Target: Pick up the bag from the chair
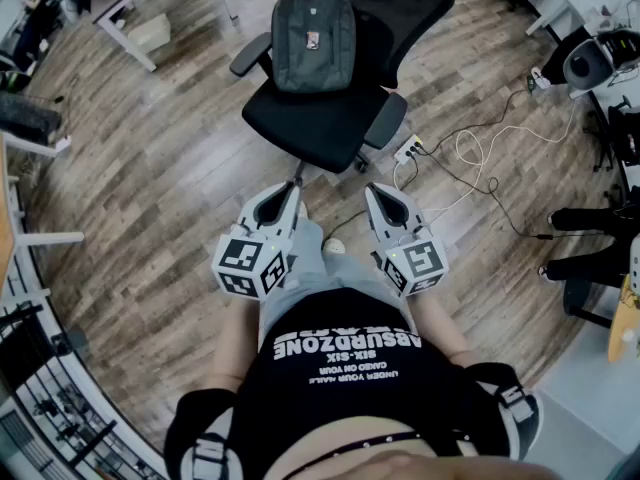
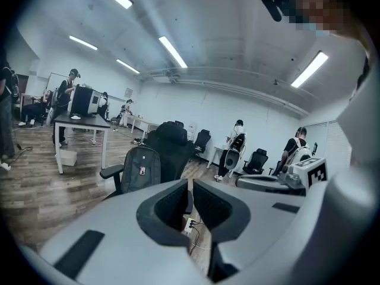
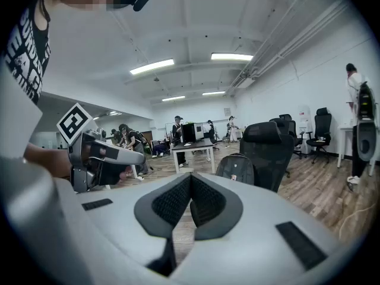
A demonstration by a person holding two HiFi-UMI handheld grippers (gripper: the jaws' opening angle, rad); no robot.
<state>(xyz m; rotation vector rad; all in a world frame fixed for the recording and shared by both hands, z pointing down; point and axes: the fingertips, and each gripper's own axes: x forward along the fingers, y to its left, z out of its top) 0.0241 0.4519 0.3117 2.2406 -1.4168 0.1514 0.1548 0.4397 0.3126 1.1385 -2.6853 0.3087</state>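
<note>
A dark grey backpack [image 1: 313, 40] stands upright on the seat of a black office chair [image 1: 322, 126], leaning against its backrest. My left gripper [image 1: 297, 185] and right gripper [image 1: 372, 190] are held side by side close to my body, well short of the chair, pointing toward it. Both are shut with nothing between the jaws. In the left gripper view the backpack [image 2: 141, 168] is ahead and left of the left gripper [image 2: 190, 184]. The right gripper view has the backpack [image 3: 236, 168] ahead and right of the right gripper [image 3: 190, 179].
A white power strip [image 1: 408, 149] with trailing cables lies on the wood floor just right of the chair. A white table [image 1: 130, 23] with a box under it stands at far left. Desks and equipment line the right side. Several people stand further off in the room.
</note>
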